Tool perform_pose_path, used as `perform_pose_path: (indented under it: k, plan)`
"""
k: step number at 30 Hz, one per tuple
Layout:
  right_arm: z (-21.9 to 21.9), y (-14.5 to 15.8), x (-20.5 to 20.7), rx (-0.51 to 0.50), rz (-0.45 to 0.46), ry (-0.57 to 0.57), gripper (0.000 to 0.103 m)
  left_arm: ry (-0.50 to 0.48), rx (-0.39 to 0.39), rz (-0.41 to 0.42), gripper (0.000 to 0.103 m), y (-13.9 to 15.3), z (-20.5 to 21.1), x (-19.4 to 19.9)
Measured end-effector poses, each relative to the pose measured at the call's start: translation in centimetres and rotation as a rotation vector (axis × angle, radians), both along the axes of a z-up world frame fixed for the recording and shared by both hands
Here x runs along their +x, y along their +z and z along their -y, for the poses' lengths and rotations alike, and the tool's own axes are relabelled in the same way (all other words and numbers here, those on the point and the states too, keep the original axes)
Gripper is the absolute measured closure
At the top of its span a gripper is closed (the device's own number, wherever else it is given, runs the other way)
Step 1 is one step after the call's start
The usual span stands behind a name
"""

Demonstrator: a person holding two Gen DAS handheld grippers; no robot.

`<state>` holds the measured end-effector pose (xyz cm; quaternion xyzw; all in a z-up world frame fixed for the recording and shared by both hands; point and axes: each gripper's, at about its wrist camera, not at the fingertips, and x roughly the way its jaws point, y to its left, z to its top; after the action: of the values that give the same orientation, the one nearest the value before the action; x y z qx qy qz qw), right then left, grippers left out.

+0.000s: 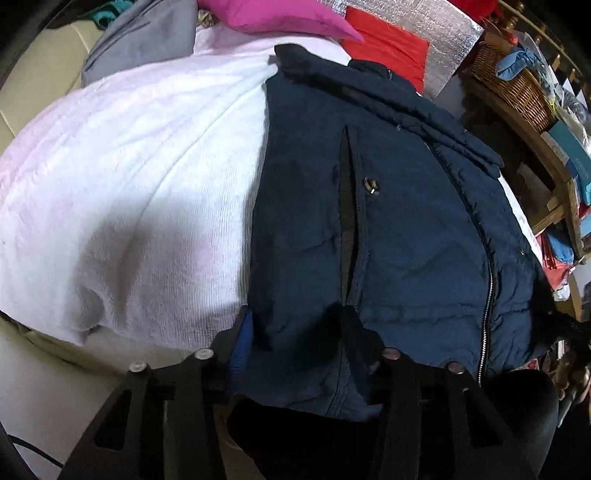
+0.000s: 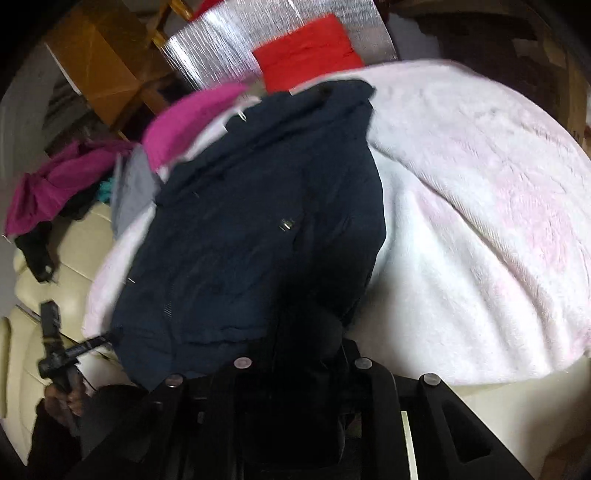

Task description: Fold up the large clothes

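Left wrist view: a navy jacket (image 1: pixel 388 229) lies on a fluffy white blanket (image 1: pixel 129 184) spread over a cream sofa (image 1: pixel 37 122). Far off sit a pink cushion (image 1: pixel 277 14), a red cloth (image 1: pixel 384 48), a silver foil sheet (image 1: pixel 443 44) and a wicker basket (image 1: pixel 513 85) on a cluttered wooden shelf. The left gripper (image 1: pixel 295 332) straddles the jacket's near hem; its fingertips are buried in dark fabric, so a grip cannot be told.

Right wrist view, blurred: the jacket (image 2: pixel 258 229) runs far from the right gripper (image 2: pixel 303 354), whose narrowed jaws pinch the near hem. At left, the person's hand (image 2: pixel 62 398) holds the other tool; a magenta garment (image 2: pixel 55 184) lies on the sofa.
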<state>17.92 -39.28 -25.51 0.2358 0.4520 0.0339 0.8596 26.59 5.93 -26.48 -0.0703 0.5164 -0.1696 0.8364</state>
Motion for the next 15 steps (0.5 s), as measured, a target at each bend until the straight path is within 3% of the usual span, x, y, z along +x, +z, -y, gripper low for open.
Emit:
perform_pose_path:
  k: [3, 4, 5, 6, 7, 10, 13, 15]
  plan:
    - [0.4, -1.3, 0.6, 0.074, -0.031, -0.003, 0.050, -0.032, -0.001, 0.012, 0.051, 0.1, 0.3, -0.2]
    - [0.2, -1.3, 0.7, 0.073, -0.026, 0.001, 0.048, -0.042, -0.001, 0.013, 0.053, 0.2, 0.5, -0.3]
    - [-0.2, -1.1, 0.8, 0.056, -0.031, 0.012, 0.047, -0.050, -0.003, 0.016, 0.066, 0.6, 0.7, -0.7]
    - [-0.7, -0.7, 1.0, 0.030, -0.025, 0.028, 0.057, -0.059, -0.008, 0.018, 0.078, 0.9, 0.8, -0.7]
    - [-1.1, 0.1, 1.0, 0.000, -0.011, 0.053, 0.082, -0.063, -0.014, 0.022, 0.081, 1.3, 0.8, -0.6]
    - [-1.2, 2.9, 0.2, 0.033, 0.087, 0.081, 0.086, -0.079, -0.070, 0.037, 0.085, 2.7, 0.6, -0.3]
    - [-0.7, 4.5, -0.1, 0.060, 0.146, 0.086, 0.086, -0.101, -0.070, 0.034, 0.084, 2.8, 1.0, 0.2]
    - [-0.6, 3.8, 0.5, 0.052, 0.100, 0.089, 0.082, -0.101, -0.053, -0.028, 0.059, 1.3, 1.0, 0.7]
